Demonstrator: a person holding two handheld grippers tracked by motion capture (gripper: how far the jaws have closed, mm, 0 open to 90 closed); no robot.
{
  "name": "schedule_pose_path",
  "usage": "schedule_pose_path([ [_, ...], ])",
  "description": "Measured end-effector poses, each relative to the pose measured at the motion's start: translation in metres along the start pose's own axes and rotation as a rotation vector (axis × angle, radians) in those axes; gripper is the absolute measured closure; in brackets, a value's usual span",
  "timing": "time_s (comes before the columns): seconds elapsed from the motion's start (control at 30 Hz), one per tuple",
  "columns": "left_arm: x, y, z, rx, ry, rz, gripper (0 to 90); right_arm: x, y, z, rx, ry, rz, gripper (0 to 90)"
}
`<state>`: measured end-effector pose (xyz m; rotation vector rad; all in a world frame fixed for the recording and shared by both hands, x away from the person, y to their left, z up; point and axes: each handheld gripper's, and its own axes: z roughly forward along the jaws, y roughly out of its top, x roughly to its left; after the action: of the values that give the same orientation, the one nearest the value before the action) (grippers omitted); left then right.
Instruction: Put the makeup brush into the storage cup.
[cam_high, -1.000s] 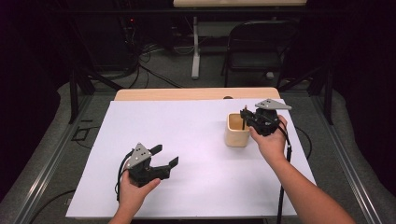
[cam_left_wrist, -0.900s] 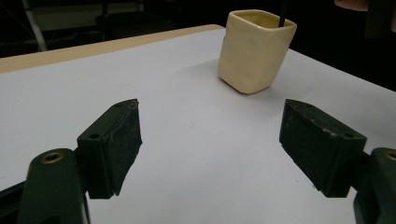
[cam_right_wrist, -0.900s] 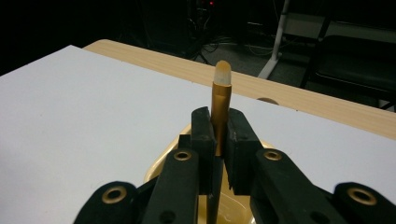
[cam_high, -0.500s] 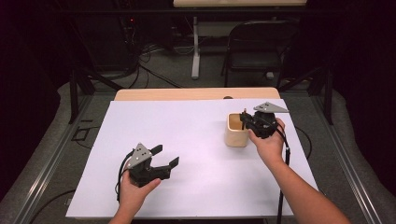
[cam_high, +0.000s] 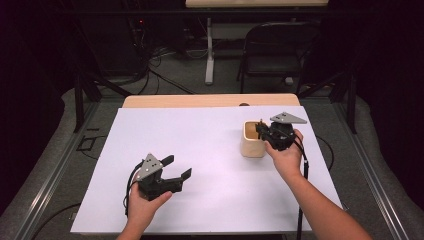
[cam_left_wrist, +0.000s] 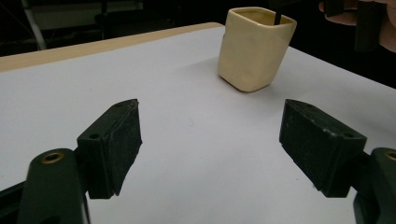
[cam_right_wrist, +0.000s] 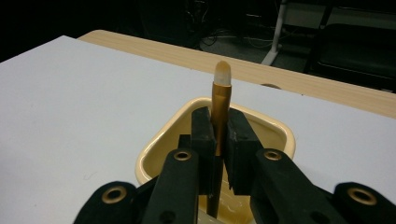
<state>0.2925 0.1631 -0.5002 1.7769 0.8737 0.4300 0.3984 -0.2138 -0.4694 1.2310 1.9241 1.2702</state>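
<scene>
Right gripper (cam_right_wrist: 219, 140) is clamped narrow on a brush (cam_right_wrist: 218, 107), gold ferrule between the pads, pale bristle tip sticking up past them, black handle running down below. The brush hangs directly over the cream cup (cam_right_wrist: 280, 135), handle end inside the cup mouth. In the high view the right gripper (cam_high: 261, 131) sits at the cup's (cam_high: 252, 142) right rim, hand (cam_high: 285, 152) behind it.

Change over the last second: barely any. The right gripper has nudged slightly along the cup's top, the grip is unchanged, and the cup has not shifted on the white sheet (cam_high: 215, 150). Reads as the final lowering of the brush into the cup; release not yet done. Can't tell if the handle touches the cup bottom.

Left gripper (cam_high: 176, 169) stays parked, well apart from the cup, near the front left of the sheet, jaws wide and empty. In its own view the cup (cam_left_wrist: 254, 51) stands ahead and to the right of the spread pads (cam_left_wrist: 119, 144), with the black handle (cam_left_wrist: 276, 11) poking in from above.
</scene>
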Motion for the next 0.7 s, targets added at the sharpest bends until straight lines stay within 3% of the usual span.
schedule_pose_path([
  [0.7, -0.0002, 0.0000, 0.0000, 0.000, 0.001, 0.002, 20.8, -0.0001, -0.0014, 0.0000, 0.011, -0.005, -0.004, 83.1],
])
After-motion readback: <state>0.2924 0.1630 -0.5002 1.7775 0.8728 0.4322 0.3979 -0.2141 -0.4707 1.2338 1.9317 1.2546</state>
